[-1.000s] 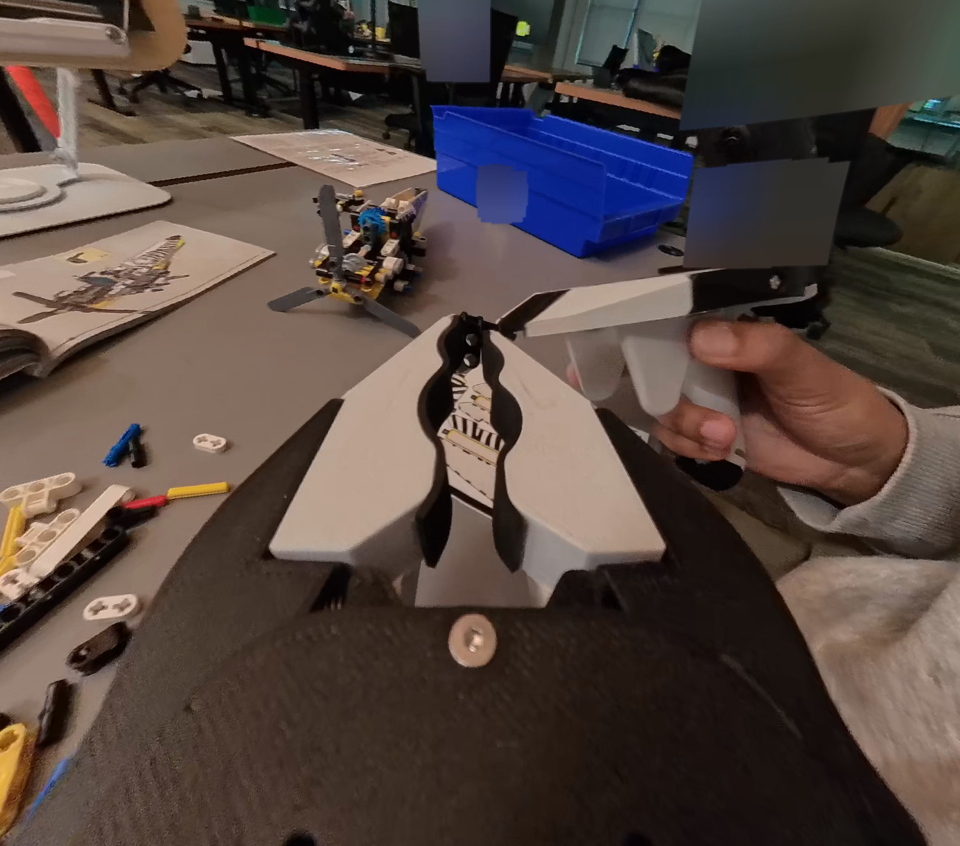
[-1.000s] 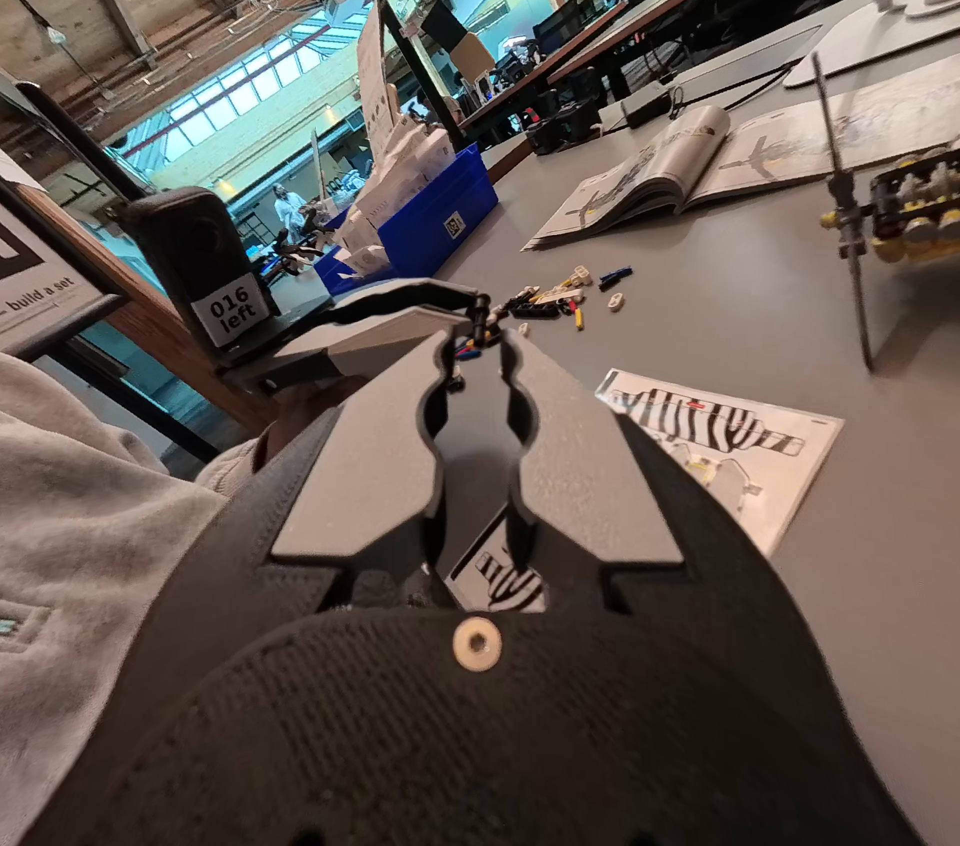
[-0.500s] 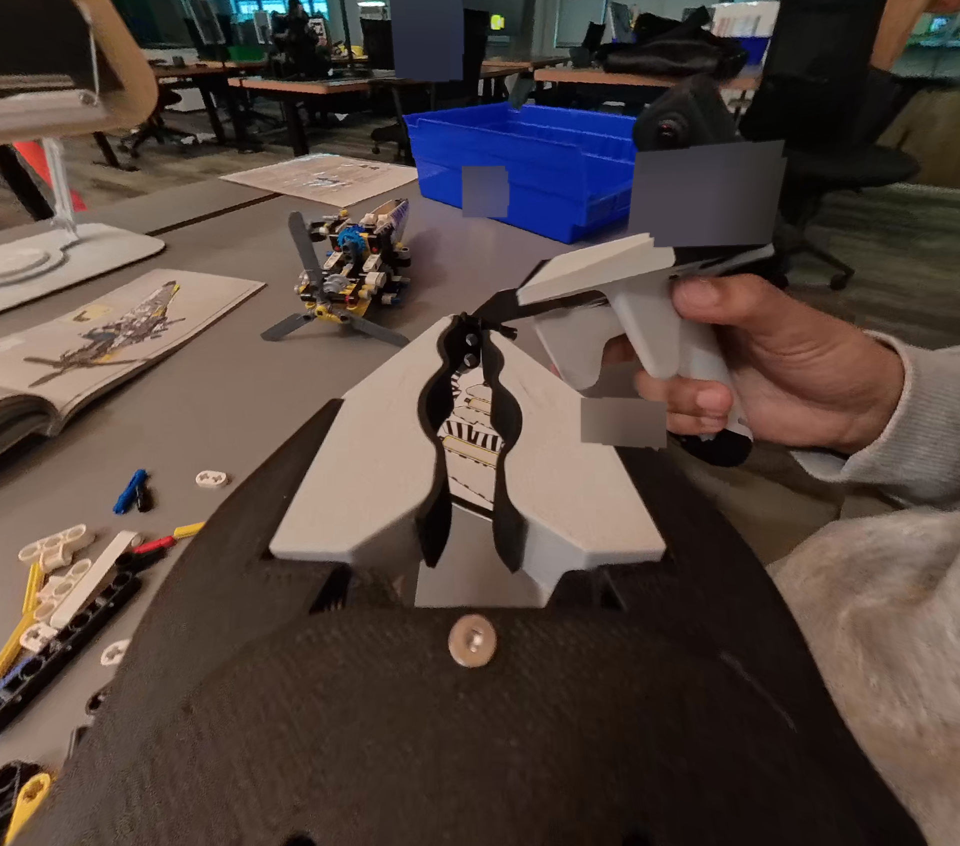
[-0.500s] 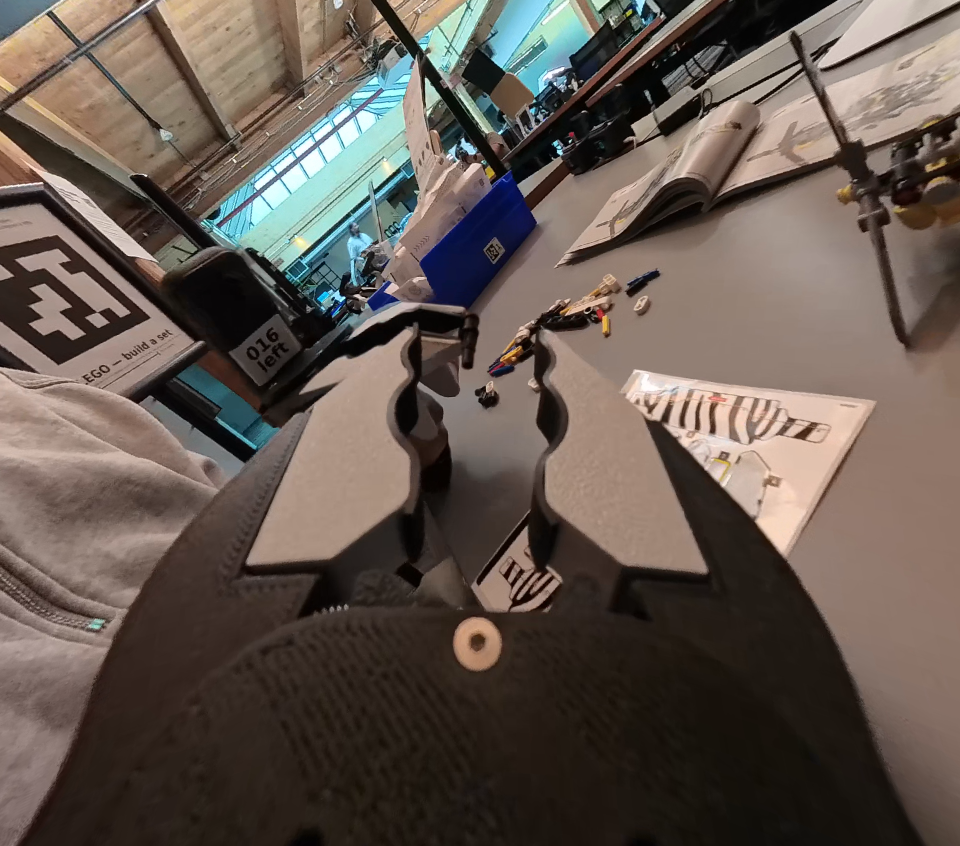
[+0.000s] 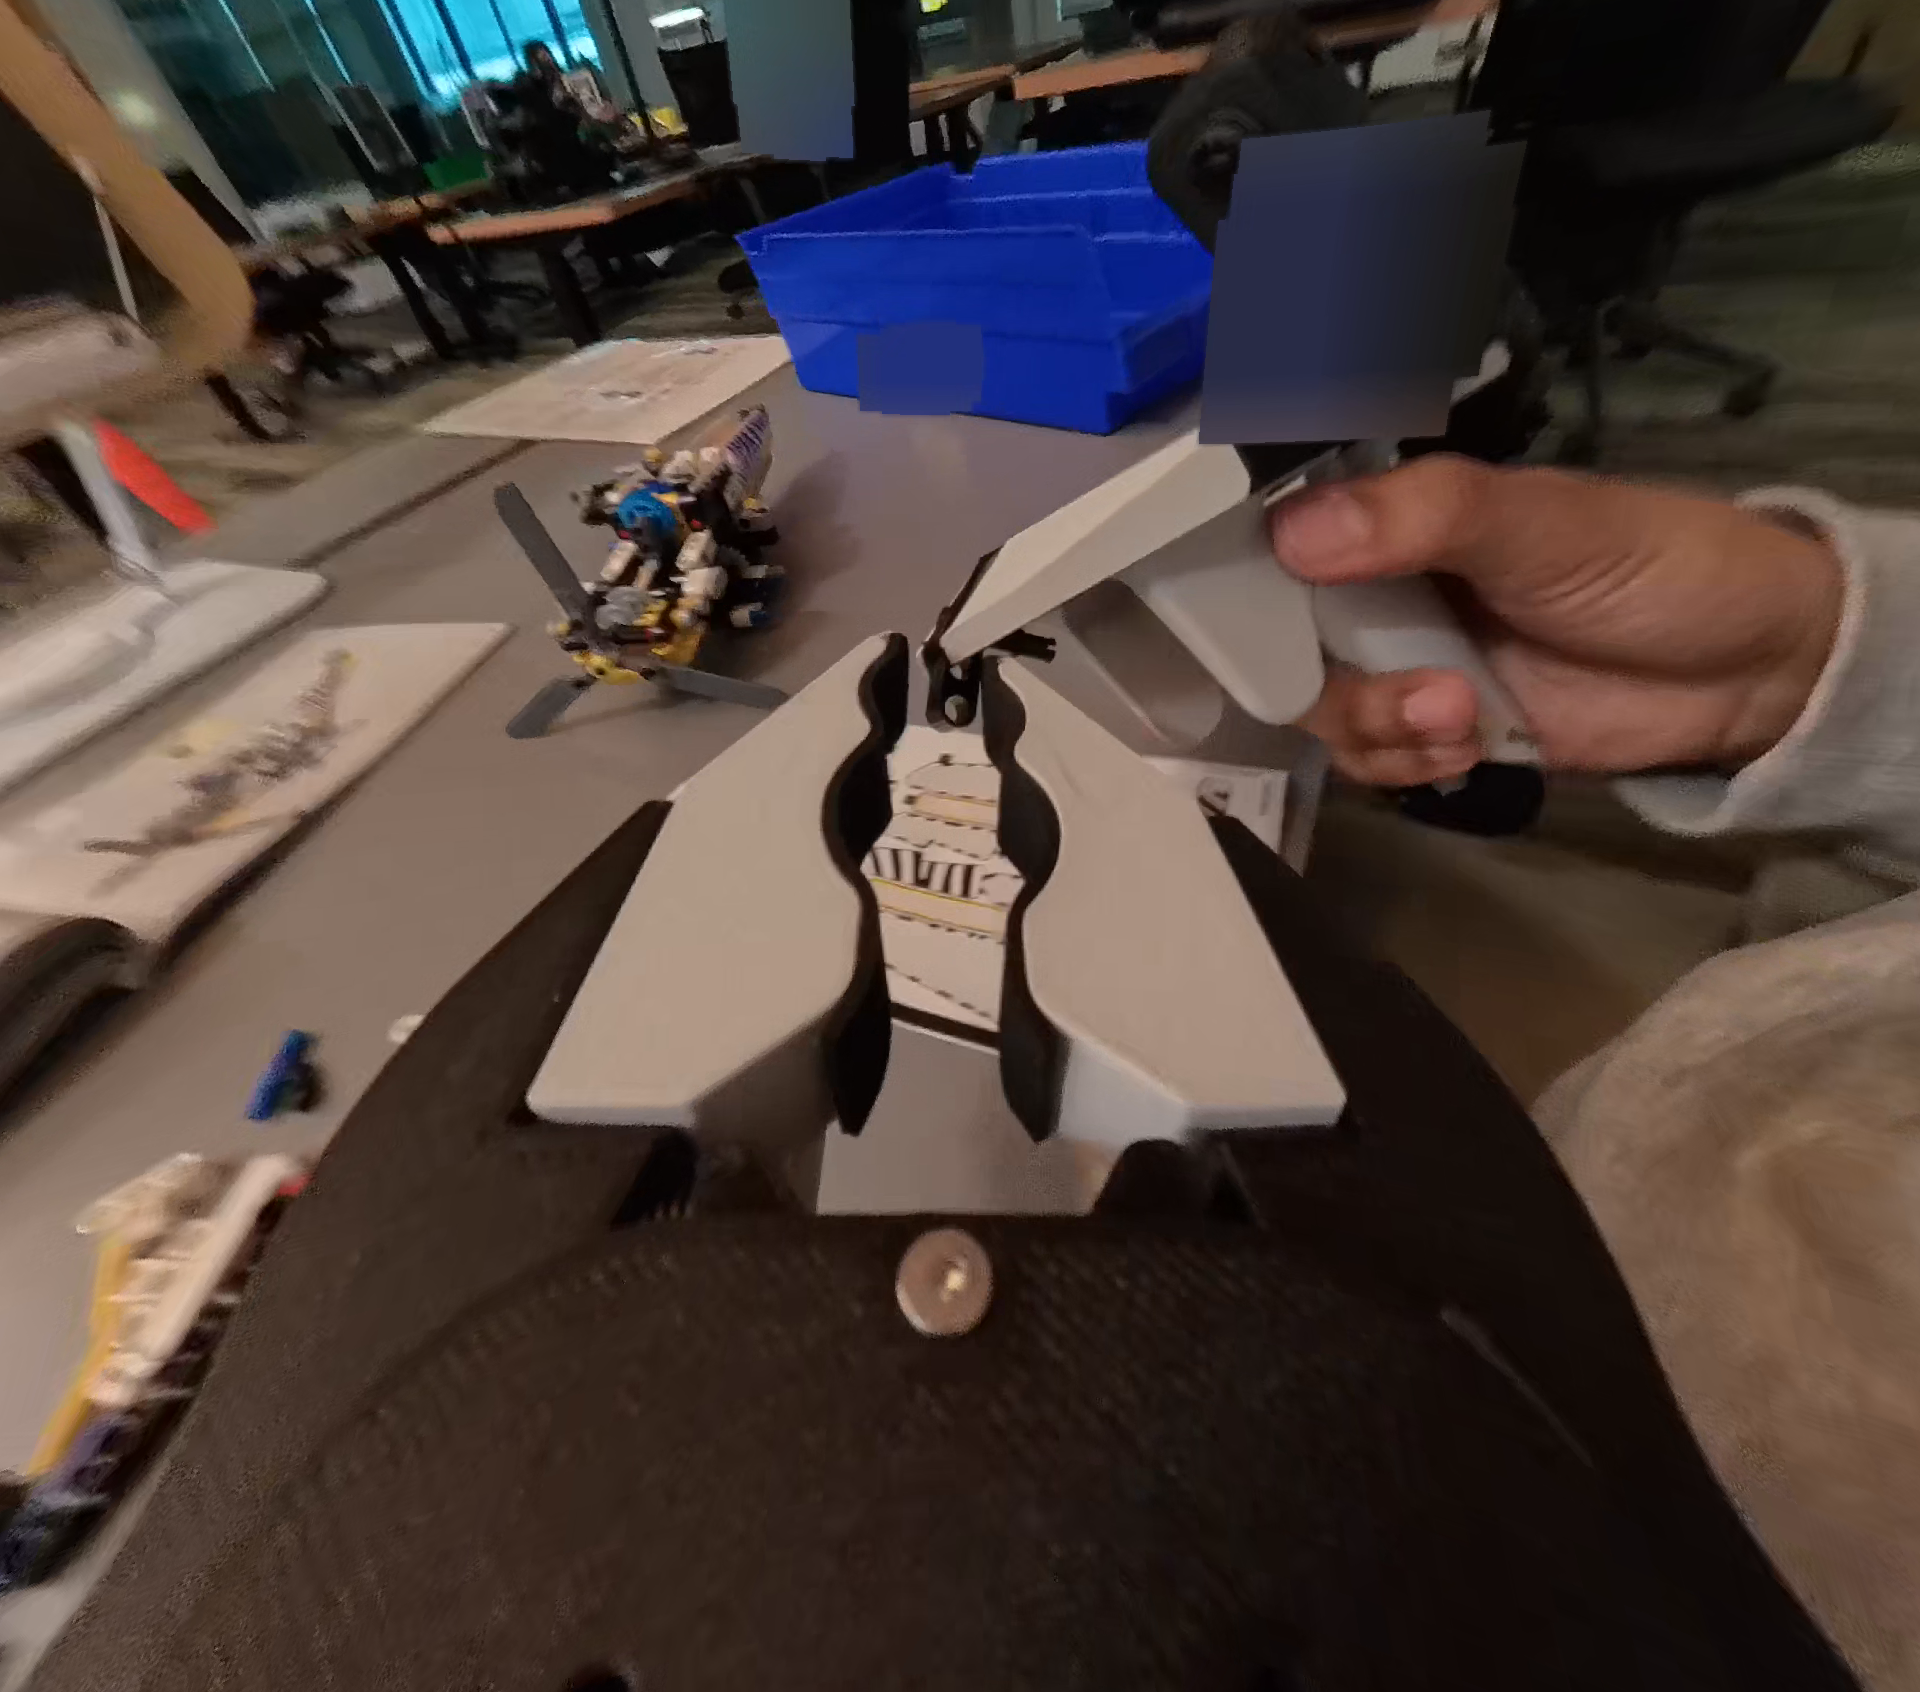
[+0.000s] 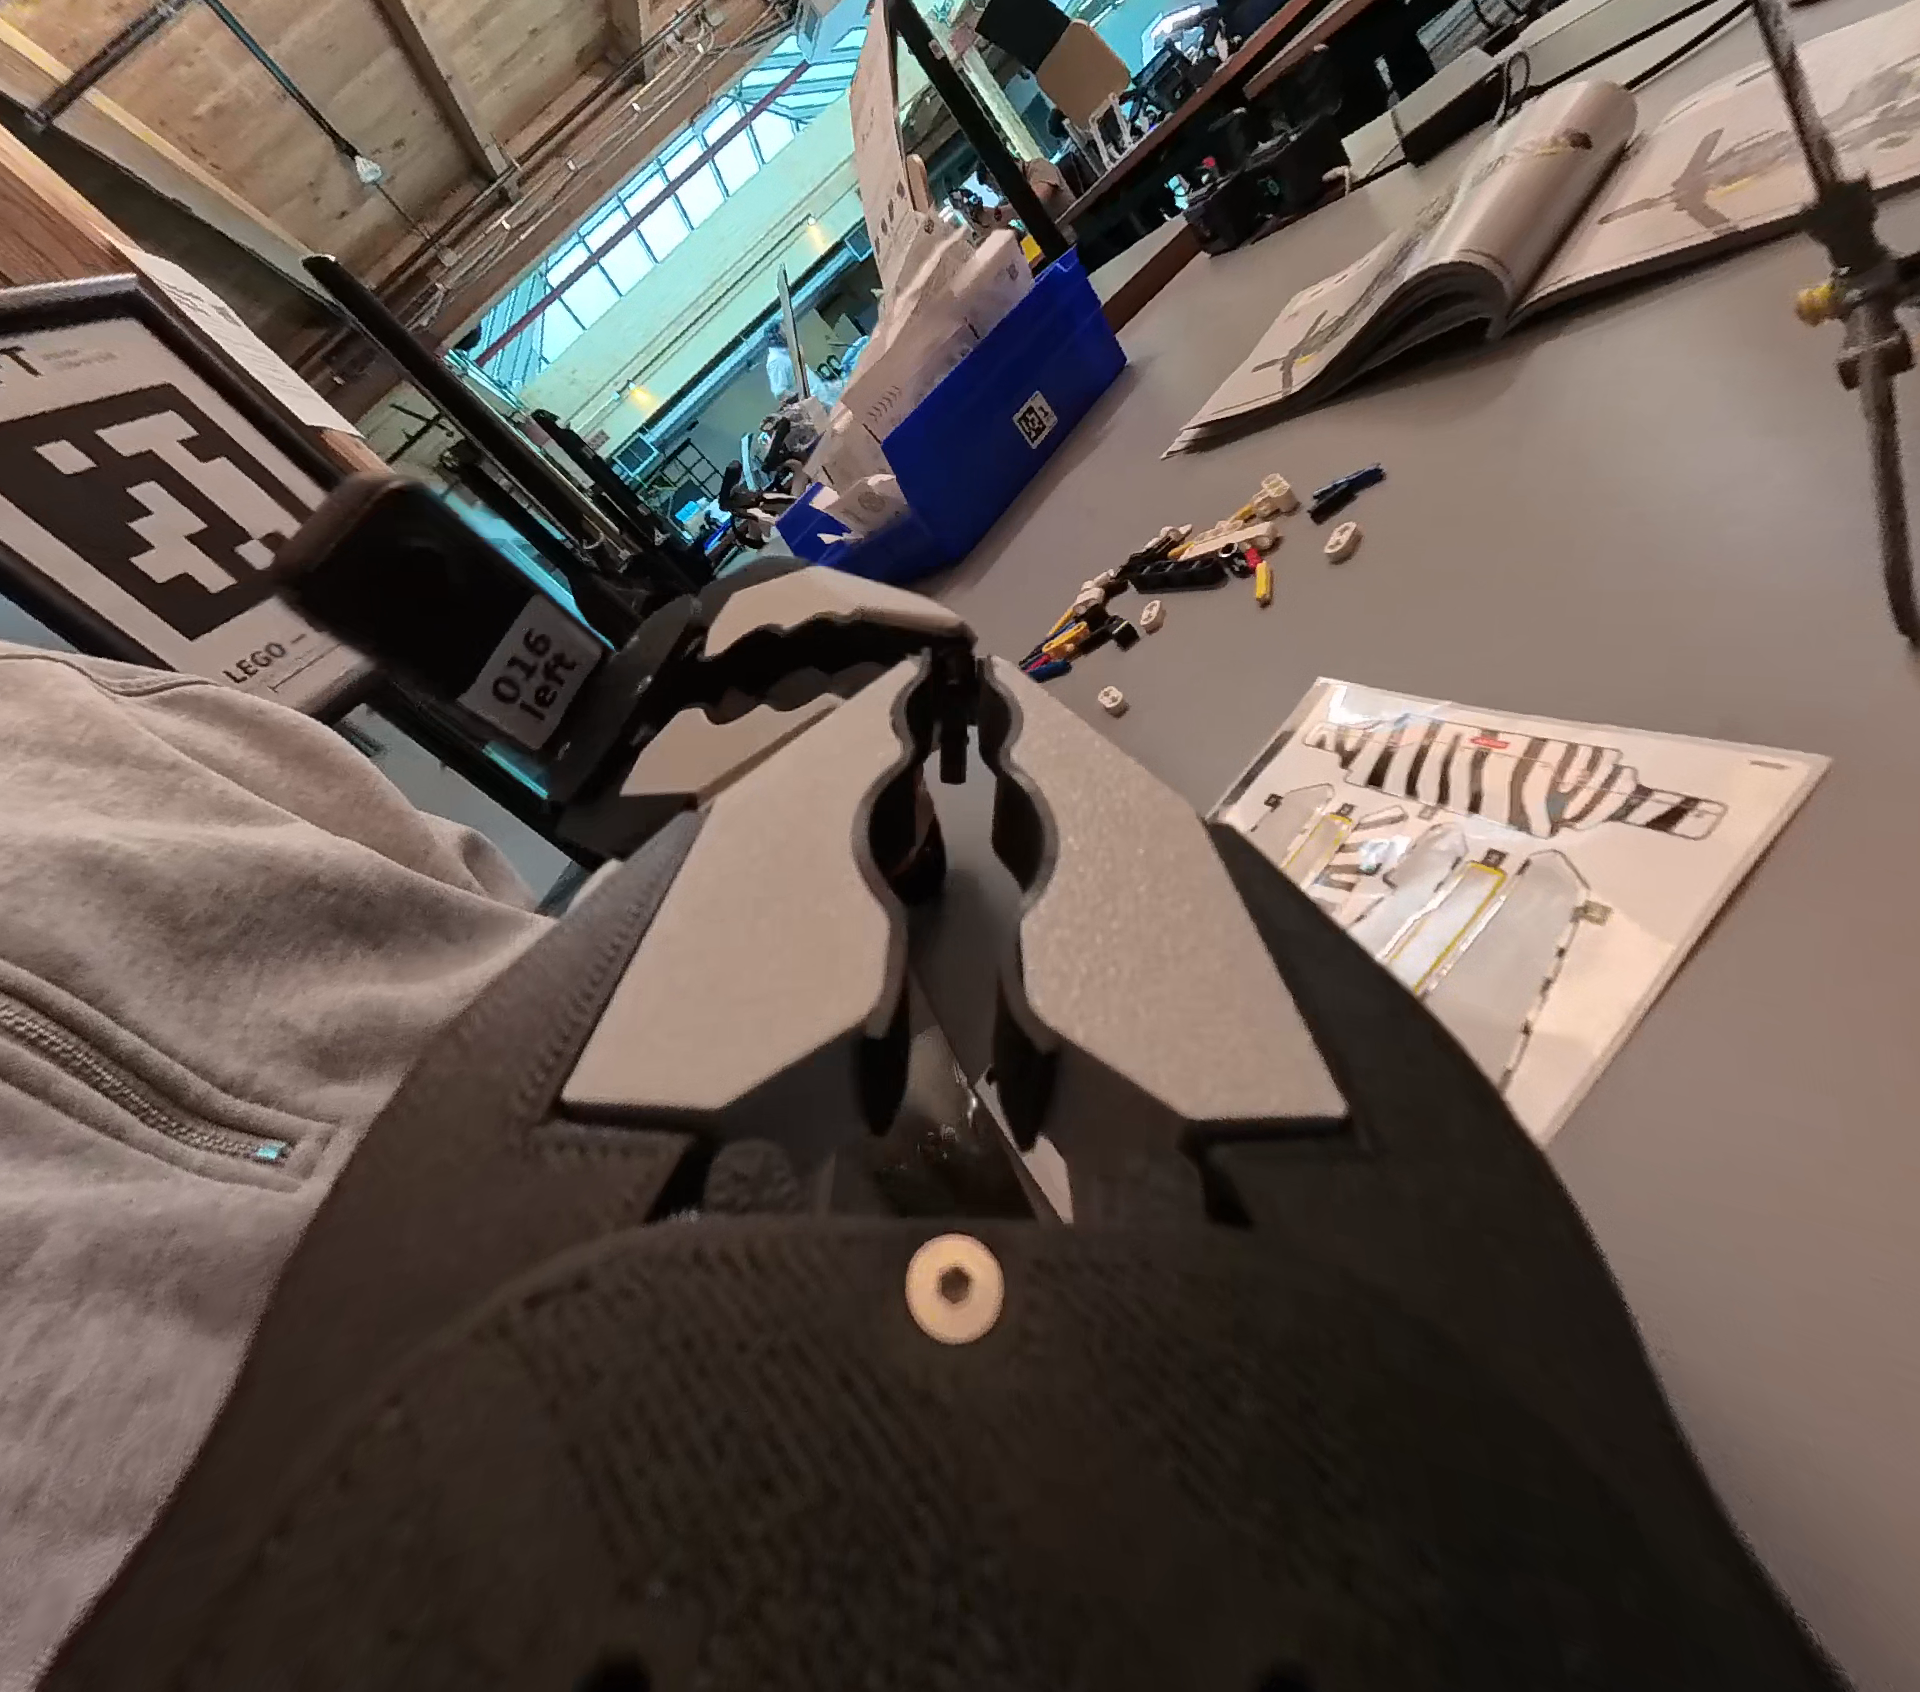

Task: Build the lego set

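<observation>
My left gripper (image 5: 943,676) and right gripper (image 6: 954,686) meet tip to tip above the table's near edge. The right gripper is shut on a small black lego piece (image 6: 954,733), which also shows in the left wrist view (image 5: 951,695) between the left fingertips. The left jaws stand slightly apart, with a thin gap beside the piece. The right gripper (image 5: 940,650) comes in from the right, held by a hand. The partly built plane model (image 5: 665,593) with its grey propeller sits farther back on the table.
A striped sticker sheet (image 6: 1507,863) lies under the grippers. Loose pieces (image 6: 1195,562) lie scattered to the left (image 5: 156,1247). There is an open instruction book (image 5: 208,759), a blue bin (image 5: 987,292) at the back and another blue bin (image 6: 966,437). Only a small space, under 4 cm, lies between the two pairs of fingers. The partly built plane model (image 5: 665,593) is about 20 centimetres from both grippers' fingertips.
The right gripper opened, moved onto the black piece in the left fingertips and shut on it. The left jaws have parted slightly. Both grippers rose a little.
</observation>
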The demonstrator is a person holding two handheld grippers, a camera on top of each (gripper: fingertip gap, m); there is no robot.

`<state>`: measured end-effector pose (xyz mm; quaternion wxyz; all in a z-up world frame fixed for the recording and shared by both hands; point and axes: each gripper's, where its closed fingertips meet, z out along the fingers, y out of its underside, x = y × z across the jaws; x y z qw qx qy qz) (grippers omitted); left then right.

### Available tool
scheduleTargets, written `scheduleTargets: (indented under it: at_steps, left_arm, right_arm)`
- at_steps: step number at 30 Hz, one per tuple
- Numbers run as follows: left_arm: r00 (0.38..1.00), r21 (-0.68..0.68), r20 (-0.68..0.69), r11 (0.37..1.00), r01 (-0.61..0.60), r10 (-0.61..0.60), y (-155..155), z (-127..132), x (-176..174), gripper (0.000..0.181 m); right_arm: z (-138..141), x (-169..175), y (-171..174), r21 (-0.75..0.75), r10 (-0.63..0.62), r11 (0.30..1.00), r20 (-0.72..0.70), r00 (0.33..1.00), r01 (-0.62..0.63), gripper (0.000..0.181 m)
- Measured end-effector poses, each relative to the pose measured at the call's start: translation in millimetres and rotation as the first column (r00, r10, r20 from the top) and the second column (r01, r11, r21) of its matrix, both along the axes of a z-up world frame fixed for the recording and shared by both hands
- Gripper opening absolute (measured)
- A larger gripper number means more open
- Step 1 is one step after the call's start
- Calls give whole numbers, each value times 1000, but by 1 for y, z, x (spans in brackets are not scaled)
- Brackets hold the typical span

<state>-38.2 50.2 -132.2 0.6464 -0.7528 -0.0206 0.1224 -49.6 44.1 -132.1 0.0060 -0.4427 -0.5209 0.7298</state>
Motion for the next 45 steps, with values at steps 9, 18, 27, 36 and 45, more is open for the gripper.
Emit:
scheduleTargets:
  at_steps: [9,18,27,36,45]
  left_arm:
    - [846,170,484,973,158,-222,-1,2,7,31]
    - [840,221,493,966,133,-228,-1,6,4,16]
    - [797,270,515,942,197,-315,-2,10,11,7]
    - [868,255,438,958,128,-233,17,25,-14,18]
    - [922,137,381,981,-139,77,52,25,-117,52]
  right_arm:
    - [11,2,12,-36,-28,999,-46,999,26,4]
    - [12,3,3,-76,26,997,-46,999,-30,4]
    - [15,11,0,62,109,993,-69,992,-105,5]
    - [41,-4,25,377,274,898,-78,958,-226,6]
    - [53,-131,118,845,361,520,-87,928,-123,5]
